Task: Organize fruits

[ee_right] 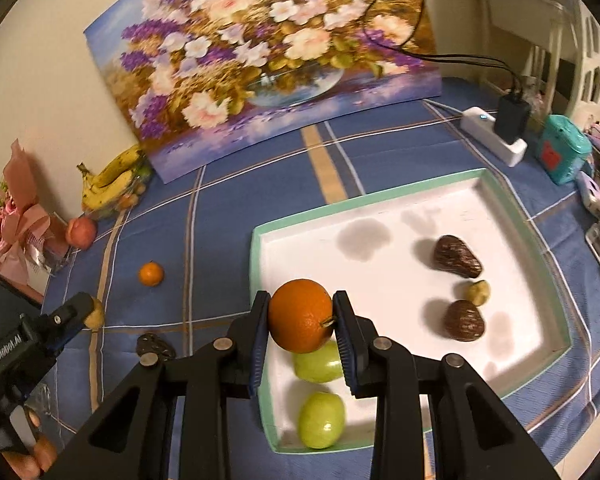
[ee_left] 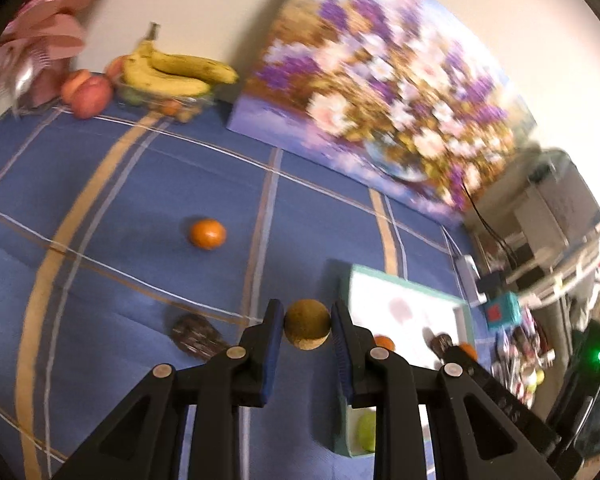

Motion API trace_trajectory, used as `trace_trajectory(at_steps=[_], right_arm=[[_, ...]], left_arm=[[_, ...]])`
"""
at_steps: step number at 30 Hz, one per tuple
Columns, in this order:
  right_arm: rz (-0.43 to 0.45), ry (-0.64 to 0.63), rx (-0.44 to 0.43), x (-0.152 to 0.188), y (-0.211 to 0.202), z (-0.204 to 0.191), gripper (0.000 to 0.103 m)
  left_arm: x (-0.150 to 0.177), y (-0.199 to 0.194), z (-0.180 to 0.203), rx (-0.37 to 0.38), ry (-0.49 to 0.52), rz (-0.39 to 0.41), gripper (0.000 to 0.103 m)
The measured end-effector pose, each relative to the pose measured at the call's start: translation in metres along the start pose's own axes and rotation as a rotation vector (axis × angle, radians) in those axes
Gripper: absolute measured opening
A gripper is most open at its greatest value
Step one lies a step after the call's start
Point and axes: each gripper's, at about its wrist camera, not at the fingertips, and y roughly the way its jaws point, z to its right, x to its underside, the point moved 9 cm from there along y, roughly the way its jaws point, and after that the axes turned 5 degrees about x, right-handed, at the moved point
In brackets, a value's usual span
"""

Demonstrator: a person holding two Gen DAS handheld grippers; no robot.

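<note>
Our right gripper (ee_right: 302,316) pinches the orange (ee_right: 300,315) over the tray (ee_right: 512,204); our left gripper (ee_left: 306,326) clamps a brown fruit (ee_left: 307,323) above the cloth (ee_left: 140,184); released early, either could roll off.

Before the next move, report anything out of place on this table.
Two fruits lie loose on the blue cloth, outside the white tray: a small orange and a dark wrinkled fruit. The tray's floor also shows grey smudges, possibly stains.

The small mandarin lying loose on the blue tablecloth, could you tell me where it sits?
In the right wrist view the small mandarin lies alone on the tablecloth, left of the white tray, between the peach and a dark fruit.
</note>
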Motion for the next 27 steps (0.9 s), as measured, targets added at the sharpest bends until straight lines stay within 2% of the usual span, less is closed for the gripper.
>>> trace_trajectory(at_steps=[6, 14, 22, 27], right_arm=[[-0.001, 0.028, -0.013, -0.002, -0.001, 0.010, 0.033], [-0.001, 0.097, 0.047, -0.006, 0.003, 0.051, 0.033], [0.012, 0.179, 0.201, -0.010, -0.001, 0.115, 0.033], [0.004, 0.228, 0.229, -0.007, -0.001, 0.139, 0.033]], left_arm=[[0.022, 0.019, 0.029, 0.017, 0.070, -0.071, 0.026], [0.045, 0.039, 0.054, 0.025, 0.133, -0.134, 0.026], [0.077, 0.061, 0.090, 0.064, 0.222, -0.209, 0.026], [0.105, 0.077, 0.115, 0.093, 0.290, -0.274, 0.026]])
